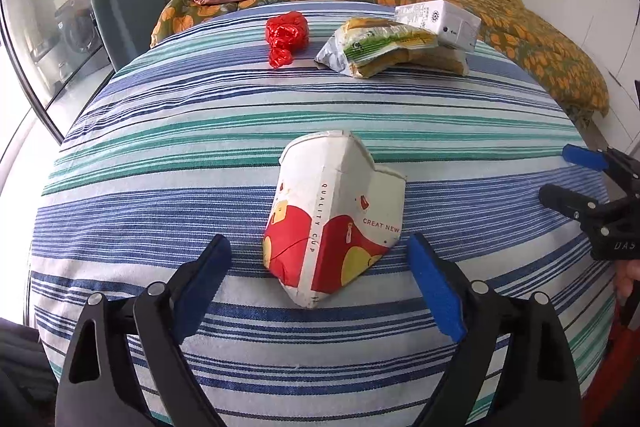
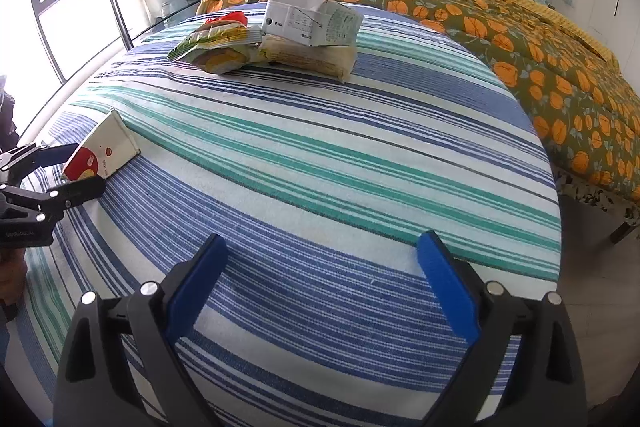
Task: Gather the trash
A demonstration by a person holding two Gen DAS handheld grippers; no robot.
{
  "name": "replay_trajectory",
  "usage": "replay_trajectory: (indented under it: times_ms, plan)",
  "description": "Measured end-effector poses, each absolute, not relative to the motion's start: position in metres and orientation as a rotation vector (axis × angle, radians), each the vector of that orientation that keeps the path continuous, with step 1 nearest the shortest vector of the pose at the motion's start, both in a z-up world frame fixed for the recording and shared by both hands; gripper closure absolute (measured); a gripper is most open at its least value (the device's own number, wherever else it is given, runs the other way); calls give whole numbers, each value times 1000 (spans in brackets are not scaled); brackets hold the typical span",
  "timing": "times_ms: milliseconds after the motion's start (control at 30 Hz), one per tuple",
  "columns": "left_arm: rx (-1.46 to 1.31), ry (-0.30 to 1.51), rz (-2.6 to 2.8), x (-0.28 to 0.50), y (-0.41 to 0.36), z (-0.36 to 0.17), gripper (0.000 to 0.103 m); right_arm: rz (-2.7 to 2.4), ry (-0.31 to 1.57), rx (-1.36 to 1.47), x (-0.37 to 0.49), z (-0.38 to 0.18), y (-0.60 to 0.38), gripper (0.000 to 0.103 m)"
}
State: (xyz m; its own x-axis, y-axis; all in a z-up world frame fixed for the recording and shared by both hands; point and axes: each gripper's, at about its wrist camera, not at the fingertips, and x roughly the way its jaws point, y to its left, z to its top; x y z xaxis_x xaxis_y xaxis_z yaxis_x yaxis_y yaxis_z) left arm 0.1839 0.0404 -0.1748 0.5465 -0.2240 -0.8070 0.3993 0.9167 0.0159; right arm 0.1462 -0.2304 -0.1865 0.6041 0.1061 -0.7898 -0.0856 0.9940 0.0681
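Left gripper (image 1: 316,267) hanging released, pads straddling, not pressing, the crushed paper cup (image 1: 332,219) lying on striped bedsheet (image 1: 160,155). Right gripper (image 2: 320,267) gaping, holding nothing.

The crushed paper cup (image 1: 332,219) at lower centre looks matt and creased, on a woven striped cloth (image 1: 160,155) with a coarse weave. At upper centre, the red wrapper (image 1: 286,37) is glossy crinkled foil, and each claw's pads (image 2: 192,291) look like matt blue foam.

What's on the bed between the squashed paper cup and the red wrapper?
Nothing, only bare striped sheet lies between the paper cup and the red wrapper, as the left wrist view shows.
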Motion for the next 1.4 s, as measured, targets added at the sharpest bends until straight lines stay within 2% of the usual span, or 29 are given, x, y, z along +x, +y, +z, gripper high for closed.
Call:
replay_trajectory:
  times_ms: [67, 200, 300, 400, 567, 600, 633, 667, 700, 867, 1000, 1133, 1267, 1300, 1333, 1400]
  plan:
    - [202, 927, -370, 184, 41, -176, 10, 127, 916, 112, 156, -176, -241, 10]
    - [198, 933, -361, 185, 41, -178, 7, 74, 841, 245, 200, -121, -258, 10]
    - [194, 935, -352, 185, 41, -178, 6, 70, 901, 284, 252, -96, -248, 10]
    - [192, 936, -350, 186, 42, -178, 5, 47, 990, 332, 298, -97, -237, 10]
    - [189, 937, -354, 186, 43, -178, 5, -13, 1093, 275, 327, -119, -221, 11]
    - [188, 938, -355, 186, 43, -179, 5, -24, 1111, 272, 327, -123, -221, 14]
    - [187, 938, -355, 186, 43, -179, 5, -25, 1112, 275, 325, -125, -223, 38]
    - [187, 938, -356, 186, 43, -179, 5, -14, 1116, 266, 323, -126, -225, 52]
    - [186, 938, -356, 186, 43, -179, 5, -2, 1119, 258, 323, -127, -228, 54]
    - [186, 938, -355, 187, 43, -179, 5, 43, 995, 241, 284, -101, -250, 54]
    - [186, 938, -355, 187, 43, -179, 5, 125, 877, 253, 210, -87, -255, 54]
    - [187, 938, -355, 187, 43, -179, 5, 179, 871, 246, 144, -114, -240, 54]
    - [187, 937, -354, 187, 43, -179, 5, 183, 932, 123, 127, -149, -210, 53]
    - [185, 938, -355, 187, 43, -179, 5, 177, 942, 103, 126, -155, -206, 51]
    - [184, 938, -357, 187, 43, -179, 5, 175, 945, 96, 124, -158, -205, 39]
    - [191, 938, -389, 187, 45, -178, 5, 180, 945, 112, 119, -158, -209, 27]
